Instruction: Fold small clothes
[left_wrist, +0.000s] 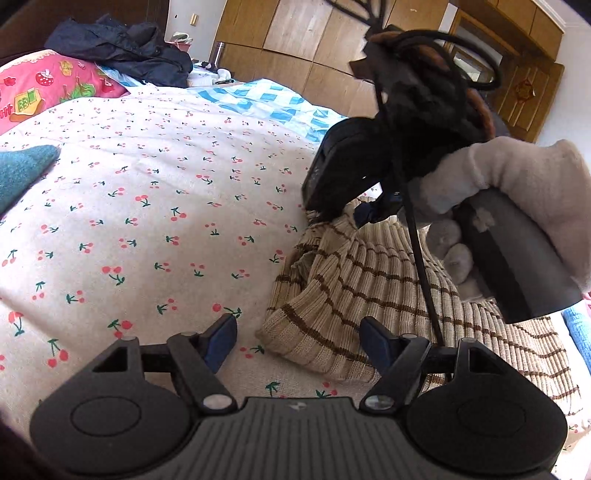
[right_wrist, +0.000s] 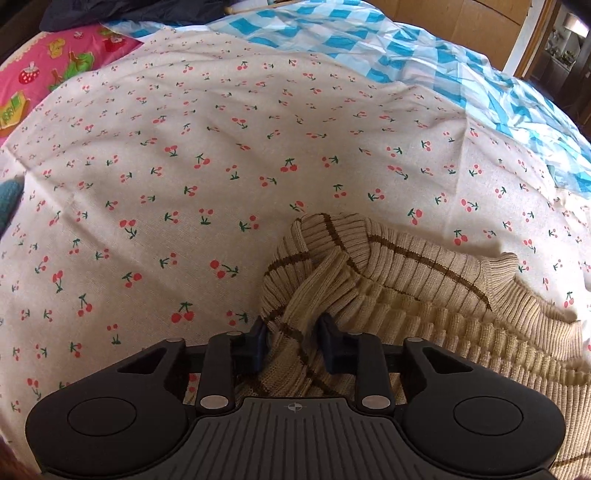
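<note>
A cherry-print sheet (right_wrist: 221, 166) was spread over the bed, with a blue checked quilt (right_wrist: 424, 62) at one o'clock and a pink pillow (left_wrist: 48, 88) at ten o'clock; a dark jacket (left_wrist: 122, 48) was heaped beyond the pillow, and a teal cloth (left_wrist: 22, 173) was seen at nine o'clock in the left view. The task's thing, a beige ribbed sweater (right_wrist: 424, 295) with brown stripes, was bunched on the sheet at four o'clock in the left view and five o'clock in the right view. The right gripper (right_wrist: 291, 345) was seen with a fold of the sweater between its fingers, the jaws partly closed on the knit; a firm pinch could not be confirmed. The left gripper (left_wrist: 297, 341) was held with jaws wide apart and nothing in them, just beside the sweater's near edge. The step in hand was judged to be the picking up and spreading of the sweater, before any fold. A second hold by the left gripper on the free edge at three o'clock was judged to be called for next, so that the knit could be pulled flat.
</note>
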